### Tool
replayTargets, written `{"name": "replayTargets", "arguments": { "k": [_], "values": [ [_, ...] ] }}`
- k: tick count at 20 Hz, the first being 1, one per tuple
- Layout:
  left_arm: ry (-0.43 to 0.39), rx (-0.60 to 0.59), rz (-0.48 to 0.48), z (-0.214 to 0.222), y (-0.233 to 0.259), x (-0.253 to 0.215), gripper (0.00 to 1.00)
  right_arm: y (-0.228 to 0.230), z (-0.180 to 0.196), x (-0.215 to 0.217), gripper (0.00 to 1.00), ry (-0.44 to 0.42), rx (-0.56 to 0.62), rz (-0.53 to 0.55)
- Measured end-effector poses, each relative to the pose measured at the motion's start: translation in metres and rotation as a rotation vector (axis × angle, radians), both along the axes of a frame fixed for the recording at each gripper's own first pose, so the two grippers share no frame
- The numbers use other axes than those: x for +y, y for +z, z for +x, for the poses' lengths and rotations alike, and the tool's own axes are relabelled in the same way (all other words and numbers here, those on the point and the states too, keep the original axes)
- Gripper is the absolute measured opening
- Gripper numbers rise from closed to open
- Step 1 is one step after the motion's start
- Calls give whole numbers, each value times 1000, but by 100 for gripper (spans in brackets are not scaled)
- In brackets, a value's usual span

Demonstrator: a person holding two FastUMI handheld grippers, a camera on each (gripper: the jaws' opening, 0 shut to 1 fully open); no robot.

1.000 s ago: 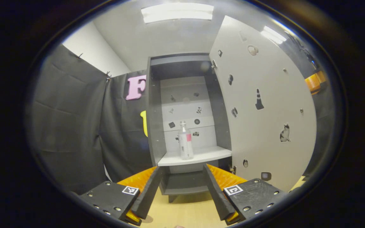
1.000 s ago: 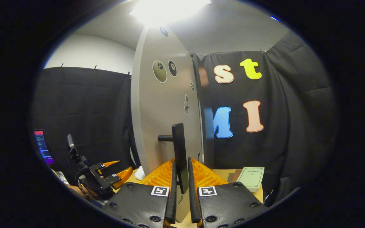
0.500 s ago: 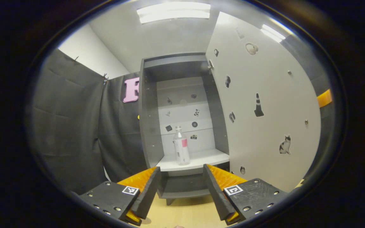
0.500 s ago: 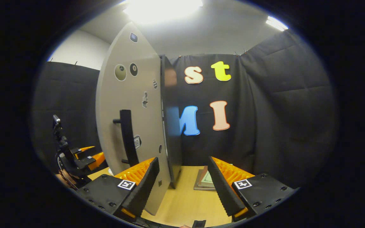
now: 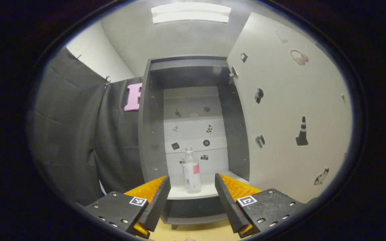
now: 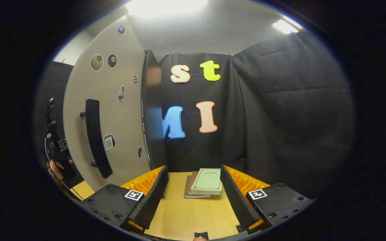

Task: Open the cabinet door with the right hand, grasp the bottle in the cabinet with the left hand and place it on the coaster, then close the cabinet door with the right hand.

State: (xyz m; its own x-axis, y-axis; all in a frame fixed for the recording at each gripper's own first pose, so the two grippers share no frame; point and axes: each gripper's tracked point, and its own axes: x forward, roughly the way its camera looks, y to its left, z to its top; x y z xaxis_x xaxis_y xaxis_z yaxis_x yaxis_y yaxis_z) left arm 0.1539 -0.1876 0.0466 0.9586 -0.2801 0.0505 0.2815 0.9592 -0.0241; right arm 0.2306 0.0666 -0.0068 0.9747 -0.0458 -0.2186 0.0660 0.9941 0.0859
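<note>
A clear bottle point(image 5: 191, 171) with a pink label stands upright on the white middle shelf point(image 5: 179, 193) of the dark cabinet point(image 5: 151, 127). My left gripper point(image 5: 190, 201) is open, short of the shelf's front edge, with the bottle framed between its fingers farther off. The white cabinet door point(image 5: 290, 117) hangs wide open on the right in the left gripper view. In the right gripper view the door point(image 6: 112, 113) shows its outer face with the black handle point(image 6: 95, 139) at the left. My right gripper point(image 6: 193, 197) is open and apart from the handle, over the wooden table point(image 6: 183, 214).
A stack of books point(image 6: 204, 182) lies on the table ahead of the right gripper, near the black cloth wall. The other gripper and a hand point(image 6: 55, 160) show at the far left edge of the right gripper view. A lower cabinet shelf point(image 5: 193, 219) sits under the bottle's shelf.
The right gripper let go of the handle, opened and swung right away from the door. The door swung wider open. The left gripper moved closer to the cabinet and the bottle.
</note>
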Motion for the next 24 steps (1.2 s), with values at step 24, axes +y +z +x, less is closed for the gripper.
{"name": "replayTargets", "arguments": {
  "k": [24],
  "values": [
    [-153,170,-23,203,-106,-42,82,-55,20,3,98,-315,112,13]
  ]
}}
